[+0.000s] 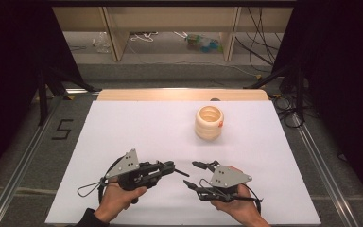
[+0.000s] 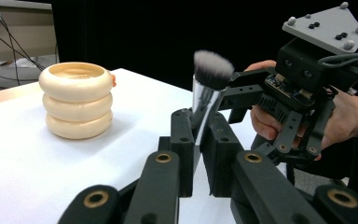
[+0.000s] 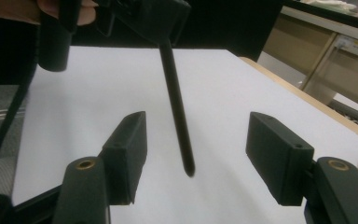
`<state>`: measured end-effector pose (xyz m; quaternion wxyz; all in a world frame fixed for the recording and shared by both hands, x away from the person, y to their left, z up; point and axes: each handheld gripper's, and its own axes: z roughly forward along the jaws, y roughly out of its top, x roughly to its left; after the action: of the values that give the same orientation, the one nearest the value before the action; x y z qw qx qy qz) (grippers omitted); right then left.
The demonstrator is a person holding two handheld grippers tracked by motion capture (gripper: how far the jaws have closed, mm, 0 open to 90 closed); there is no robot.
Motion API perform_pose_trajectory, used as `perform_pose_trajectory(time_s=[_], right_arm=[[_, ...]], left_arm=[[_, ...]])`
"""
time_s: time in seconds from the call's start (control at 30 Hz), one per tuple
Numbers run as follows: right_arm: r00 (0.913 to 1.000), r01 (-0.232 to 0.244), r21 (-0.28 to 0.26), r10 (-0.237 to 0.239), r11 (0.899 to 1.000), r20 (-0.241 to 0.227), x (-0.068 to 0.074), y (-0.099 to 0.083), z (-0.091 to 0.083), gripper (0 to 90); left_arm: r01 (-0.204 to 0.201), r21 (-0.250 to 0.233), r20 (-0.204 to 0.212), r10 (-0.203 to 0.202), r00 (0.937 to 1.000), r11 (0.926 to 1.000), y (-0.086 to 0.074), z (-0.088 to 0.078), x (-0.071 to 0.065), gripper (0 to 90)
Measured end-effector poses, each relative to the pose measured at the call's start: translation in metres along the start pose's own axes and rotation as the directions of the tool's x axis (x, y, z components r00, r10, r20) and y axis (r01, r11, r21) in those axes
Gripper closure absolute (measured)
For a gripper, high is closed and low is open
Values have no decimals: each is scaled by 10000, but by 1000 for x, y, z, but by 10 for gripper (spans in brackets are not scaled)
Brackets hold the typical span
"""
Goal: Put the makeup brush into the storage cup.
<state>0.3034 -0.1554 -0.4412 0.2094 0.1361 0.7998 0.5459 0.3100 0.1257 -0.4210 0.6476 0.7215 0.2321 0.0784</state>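
A makeup brush with a grey bristle head [image 2: 213, 69], silver ferrule and thin black handle [image 3: 177, 116] is clamped at its ferrule by my left gripper [image 2: 199, 123]. In the high view the left gripper [image 1: 170, 166] sits at the near left, pointing right. Its brush handle [image 1: 183, 173] reaches toward my right gripper [image 1: 194, 174]. The right gripper [image 3: 198, 140] stands open, with the handle's tip hanging between its jaws and touching neither pad. A cream holder made of three stacked rings [image 1: 209, 123] [image 2: 77, 100] stands upright farther back on the white sheet [image 1: 137, 127].
The white sheet covers a wooden table whose bare far edge [image 1: 179, 94] shows behind the holder. Beyond it are wooden shelf legs [image 1: 116, 40] and loose cables [image 1: 260, 47] on the floor. Dark curtains flank both sides.
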Motion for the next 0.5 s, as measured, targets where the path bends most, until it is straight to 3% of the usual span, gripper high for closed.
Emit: perform_pose_trajectory(time_s=[0.23, 0.37, 0.5], right_arm=[[9989, -58, 88, 54, 9999, 463, -10, -3, -9, 388], [9974, -195, 96, 188, 9998, 701, -15, -4, -13, 375], [9956, -361, 174, 345, 9992, 872, -21, -7, -20, 367]], left_arm=[[-248, 51, -224, 250, 9994, 9997, 0, -2, 4, 830], [-37, -3, -427, 36, 9991, 10000, 0, -3, 4, 830], [-185, -56, -430, 182, 9989, 9998, 0, -5, 7, 830]])
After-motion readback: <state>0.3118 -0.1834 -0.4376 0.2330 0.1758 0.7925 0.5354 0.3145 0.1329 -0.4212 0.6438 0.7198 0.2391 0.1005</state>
